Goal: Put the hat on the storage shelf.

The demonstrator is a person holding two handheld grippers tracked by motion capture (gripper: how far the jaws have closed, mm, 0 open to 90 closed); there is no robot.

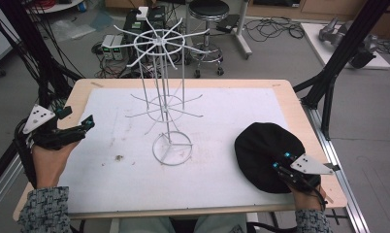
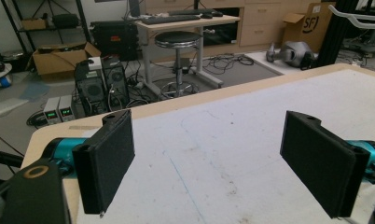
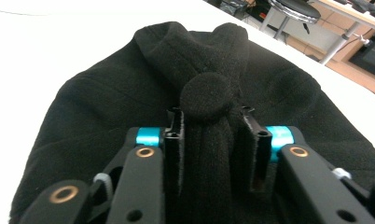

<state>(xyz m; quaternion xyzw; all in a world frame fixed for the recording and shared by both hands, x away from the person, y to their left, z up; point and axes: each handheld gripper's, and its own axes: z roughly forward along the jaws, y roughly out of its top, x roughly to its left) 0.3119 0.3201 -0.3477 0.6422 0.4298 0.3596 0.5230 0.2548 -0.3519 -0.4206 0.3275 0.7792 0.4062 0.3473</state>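
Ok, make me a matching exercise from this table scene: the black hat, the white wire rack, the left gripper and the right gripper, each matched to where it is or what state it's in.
Things:
1. black hat
2. white wire rack
3. left gripper
4. right gripper

States:
A. jaws wide apart, nothing between them
B. stands upright in the middle of the table
C. lies on the table's right side
D. jaws pinching a fold of fabric

Pairs: 1-C, 2-B, 3-A, 4-D
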